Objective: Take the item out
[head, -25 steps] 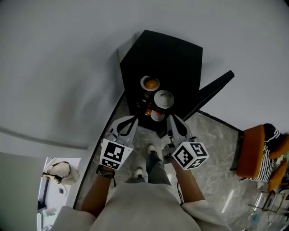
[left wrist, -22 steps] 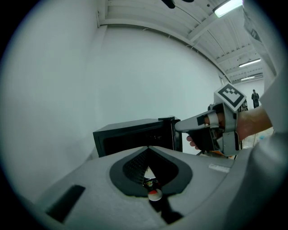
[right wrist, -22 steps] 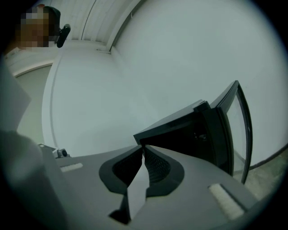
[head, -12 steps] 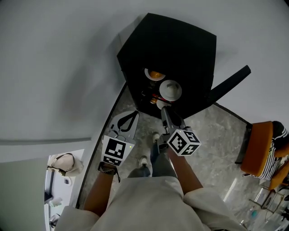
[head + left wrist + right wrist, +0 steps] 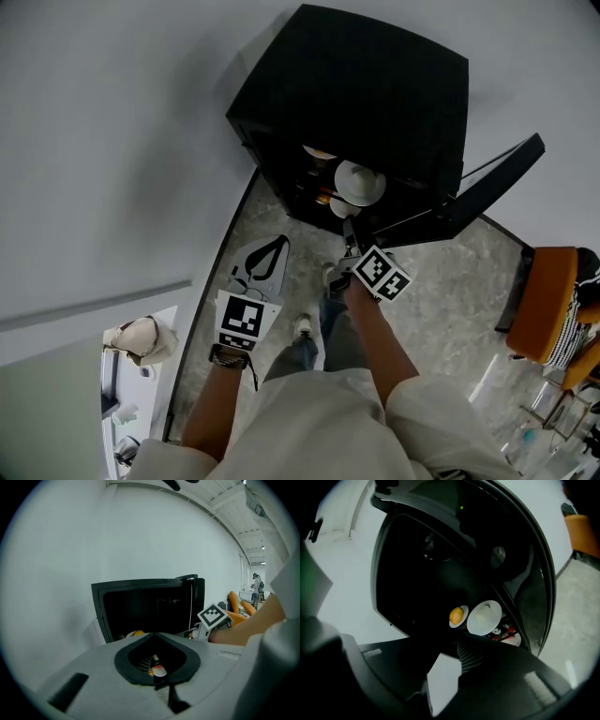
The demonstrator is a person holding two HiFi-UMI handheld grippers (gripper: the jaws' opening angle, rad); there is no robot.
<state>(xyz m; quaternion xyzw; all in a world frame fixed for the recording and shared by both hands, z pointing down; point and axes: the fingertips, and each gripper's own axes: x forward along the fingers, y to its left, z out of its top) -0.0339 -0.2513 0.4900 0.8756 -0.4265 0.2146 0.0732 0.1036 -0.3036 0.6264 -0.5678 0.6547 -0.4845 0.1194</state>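
Note:
A black cabinet (image 5: 375, 84) stands on the floor against the wall, its door (image 5: 487, 183) swung open to the right. Inside sit a small bowl with an orange (image 5: 456, 615), a white bowl (image 5: 484, 617) and a dish with red bits (image 5: 504, 631). My right gripper (image 5: 352, 234) reaches to the cabinet's open front just below the white bowl (image 5: 361, 183). Its jaws are opening, with nothing between them (image 5: 449, 663). My left gripper (image 5: 265, 255) hangs back over the floor, shut and empty (image 5: 159, 684).
The cabinet's open door juts out to the right of my right arm. An orange chair (image 5: 539, 300) stands at the far right on the stone floor (image 5: 441, 309). The person's shoes (image 5: 305, 328) are just behind the grippers. A grey wall (image 5: 112, 141) runs along the left.
My right gripper has moved forward to the cabinet's opening and its jaws have parted. The left gripper has stayed back, still shut.

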